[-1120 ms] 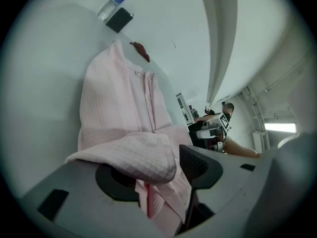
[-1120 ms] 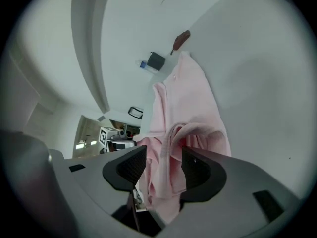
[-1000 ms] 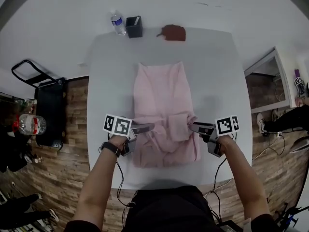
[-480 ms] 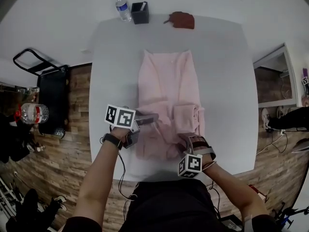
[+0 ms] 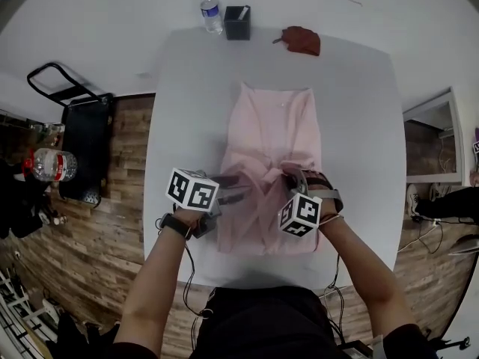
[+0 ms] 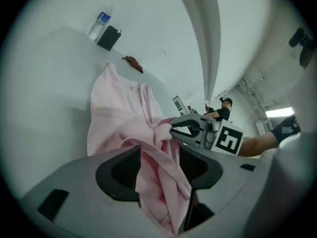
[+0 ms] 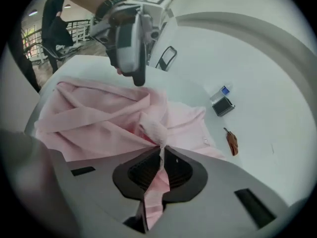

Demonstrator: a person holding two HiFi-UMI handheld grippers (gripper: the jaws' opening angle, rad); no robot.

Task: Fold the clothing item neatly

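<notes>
A white table (image 5: 187, 88) on wood floor (image 5: 112, 200) bears a pink shirt (image 5: 277, 133).

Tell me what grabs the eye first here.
A pink shirt lies down the middle of the white table, bunched at its near end. There the left tongs and right tongs face each other, each gripping shirt fabric; the right's jaws have just closed on a thin pinch. A water bottle, black box and brown item sit at the far edge.

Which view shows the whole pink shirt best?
The head view: nearly the whole shirt shows from above on the table. The left gripper view foreshortens it behind a bunched fold; the right gripper view shows mostly crumpled folds.
</notes>
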